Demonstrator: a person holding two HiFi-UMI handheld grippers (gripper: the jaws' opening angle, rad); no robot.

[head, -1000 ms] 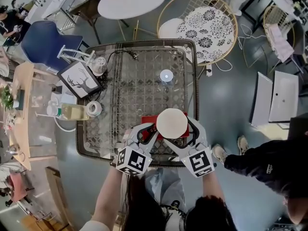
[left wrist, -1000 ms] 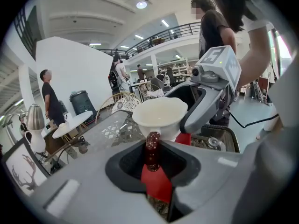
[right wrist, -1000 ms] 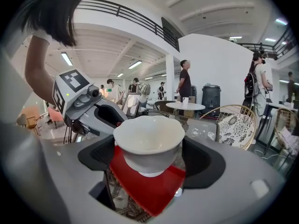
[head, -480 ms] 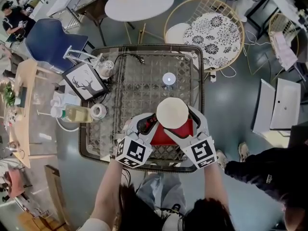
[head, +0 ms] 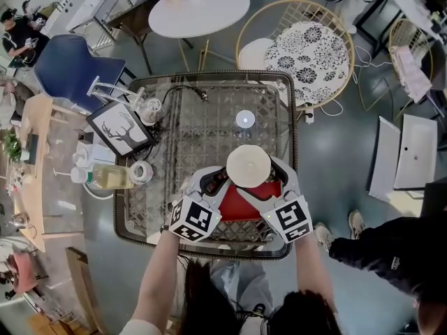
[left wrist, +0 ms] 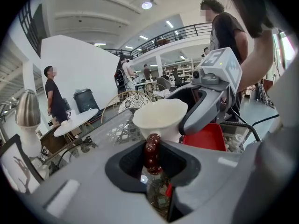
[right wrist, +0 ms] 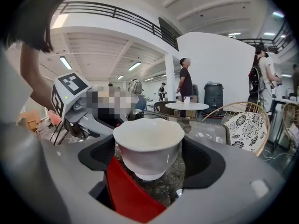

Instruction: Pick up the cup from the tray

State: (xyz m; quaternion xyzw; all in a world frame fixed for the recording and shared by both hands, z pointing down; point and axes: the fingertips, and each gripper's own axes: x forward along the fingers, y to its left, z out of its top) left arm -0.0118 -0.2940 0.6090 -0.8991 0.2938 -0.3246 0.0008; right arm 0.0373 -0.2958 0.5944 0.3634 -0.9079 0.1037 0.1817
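Two grippers work at the near edge of the desk (head: pixel 209 117). The right gripper (right wrist: pixel 148 148) is closed on the white cup (right wrist: pixel 148 143), with one jaw on each side of the bowl. The cup is upright, its foot raised off the red tray (head: pixel 241 202) and over the tray's far edge. The left gripper (left wrist: pixel 152 155) sits just beside the cup, its jaws clamped on a string of dark red beads (left wrist: pixel 151 152).

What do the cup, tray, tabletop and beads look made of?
Cup: glazed ceramic, likely; glossy white, scalloped rim.
Tray: probably plastic; smooth uniform red.
Tabletop: clear glass over woven wicker; weave shows through.
Beads: polished wood or stone, unclear; dark glossy red.
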